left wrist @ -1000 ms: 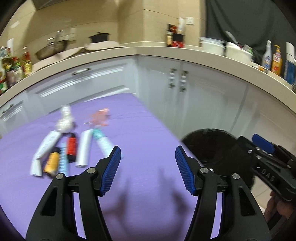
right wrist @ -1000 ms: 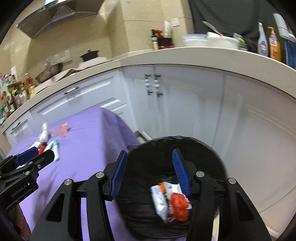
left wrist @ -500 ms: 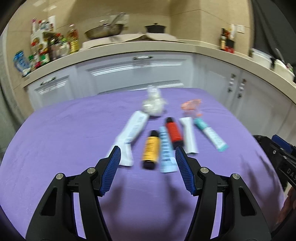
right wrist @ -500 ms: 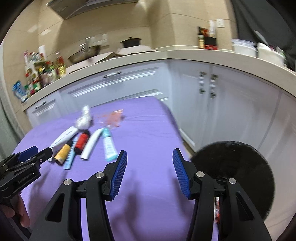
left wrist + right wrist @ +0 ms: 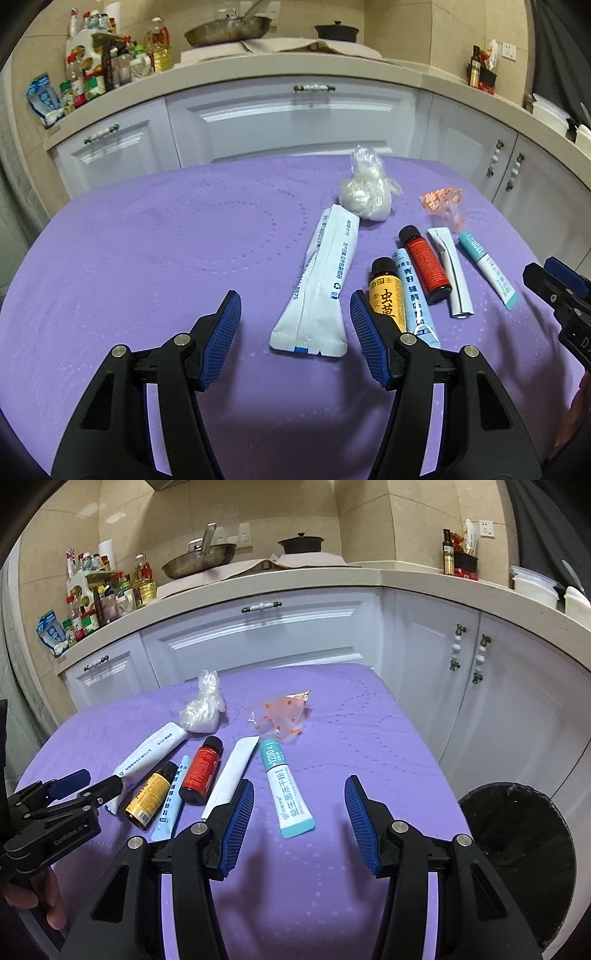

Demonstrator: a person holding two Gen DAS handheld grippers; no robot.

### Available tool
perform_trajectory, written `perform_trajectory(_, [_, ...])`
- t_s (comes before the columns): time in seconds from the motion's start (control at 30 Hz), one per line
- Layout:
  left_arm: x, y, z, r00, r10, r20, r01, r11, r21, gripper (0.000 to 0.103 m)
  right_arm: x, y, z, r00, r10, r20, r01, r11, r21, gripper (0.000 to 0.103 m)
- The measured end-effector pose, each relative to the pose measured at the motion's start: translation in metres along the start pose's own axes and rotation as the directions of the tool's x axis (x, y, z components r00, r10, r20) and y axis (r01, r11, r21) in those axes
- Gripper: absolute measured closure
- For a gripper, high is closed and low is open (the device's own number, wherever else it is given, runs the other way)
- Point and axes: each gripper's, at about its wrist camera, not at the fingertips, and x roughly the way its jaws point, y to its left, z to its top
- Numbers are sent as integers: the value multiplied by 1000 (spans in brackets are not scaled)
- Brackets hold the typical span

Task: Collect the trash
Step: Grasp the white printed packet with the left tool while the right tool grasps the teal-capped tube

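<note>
Both grippers hovered empty, jaws spread: left gripper (image 5: 295, 328) over the white sachet (image 5: 319, 284), right gripper (image 5: 299, 823) around the teal sachet (image 5: 286, 786); black bin (image 5: 517, 853) at the table's right.

L gripper (image 5: 295, 325): jaws wide apart, nothing between the blue pads, held low & level, pointing fwd. R gripper (image 5: 300, 814): jaws likewise spread, nothing gripped, angled slightly down. Both side by side, well apart. In R wrist view the L gripper shows at the left edge w/ the person's L hand (image 5: 35, 901) wrapped under its body; fingers partly visible.
</note>
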Motion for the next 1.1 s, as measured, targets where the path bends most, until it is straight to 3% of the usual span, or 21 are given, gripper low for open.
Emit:
perform_trajectory(0.17, [17, 4, 5, 997, -55, -56, 54, 998, -24, 47, 8, 2, 2, 1000, 5, -21, -5, 1000, -6, 52])
perform_trajectory(0.2, [19, 4, 5, 996, -61, -62, 60, 998, -22, 60, 9, 2, 3, 1000, 6, -26, -7, 1000, -9, 52])
perform_trajectory(0.23, [22, 4, 5, 994, -74, -75, 73, 997, -19, 66, 11, 3, 3, 1000, 7, -30, -7, 1000, -10, 52])
perform_trajectory(0.4, [21, 7, 3, 992, -99, -73, 97, 995, -27, 69, 17, 6, 4, 999, 7, -52, -8, 1000, -21, 52])
perform_trajectory(0.7, [0, 24, -3, 998, -66, -20, 65, 997, -35, 70, 32, 11, 5, 993, -5, -122, -1, 999, -46, 52])
perform_trajectory(0.9, [-7, 47, -11, 998, -50, -23, 48, 995, -83, 70, 48, 6, 4, 982, 1, -191, -7, 1000, -26, 63])
perform_trajectory(1.1, [-11, 61, -17, 999, -33, -19, 31, 993, -111, 70, 47, 5, 3, 981, -16, -192, 9, 999, -38, 80])
